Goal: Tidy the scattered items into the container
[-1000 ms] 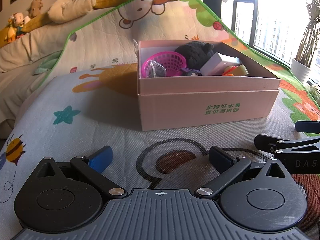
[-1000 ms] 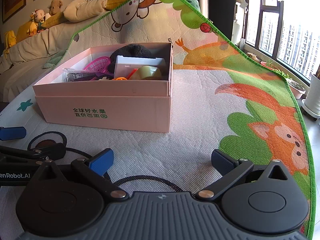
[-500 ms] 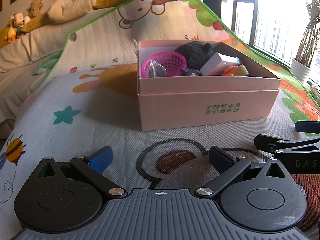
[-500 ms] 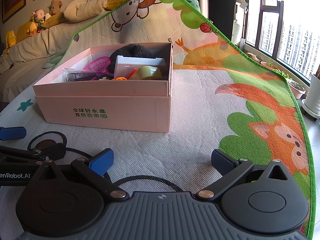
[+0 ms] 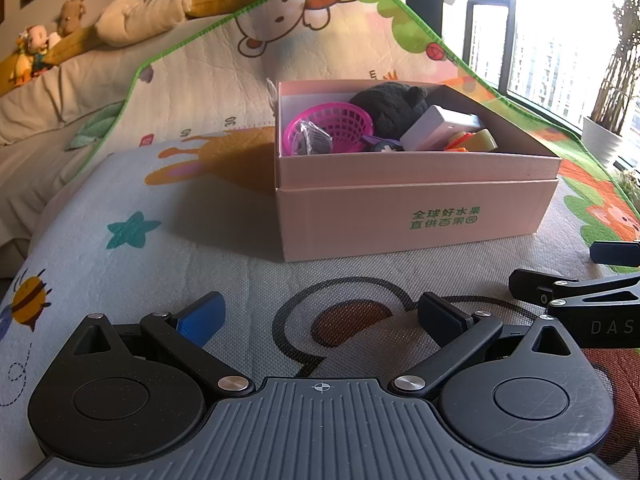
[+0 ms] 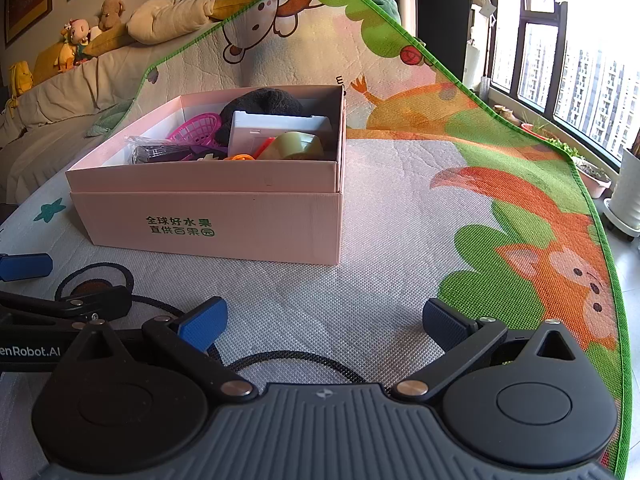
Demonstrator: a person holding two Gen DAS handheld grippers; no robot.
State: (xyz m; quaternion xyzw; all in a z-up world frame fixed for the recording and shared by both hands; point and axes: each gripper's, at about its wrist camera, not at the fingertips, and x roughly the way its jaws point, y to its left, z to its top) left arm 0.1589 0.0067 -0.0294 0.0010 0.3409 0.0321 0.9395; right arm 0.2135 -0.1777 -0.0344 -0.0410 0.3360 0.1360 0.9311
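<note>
Both empty: left gripper [image 5: 322,316] and right gripper [image 6: 324,320] spread wide, low over cartoon-print play mat [image 6: 400,208]. Far ahead: pink cardboard box [image 5: 416,216] holding magenta plastic basket [image 5: 332,128], black plush toy [image 5: 390,106], white rectangular case [image 5: 438,128].

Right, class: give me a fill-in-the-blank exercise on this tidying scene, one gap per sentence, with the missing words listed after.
1. The toys lie inside a pink cardboard ____ on the play mat.
2. The round basket in the box is coloured ____.
3. The left gripper and the right gripper both have their jaws ____, holding nothing.
4. The characters printed on the box's front are coloured ____.

Missing words: box; pink; open; green
</note>
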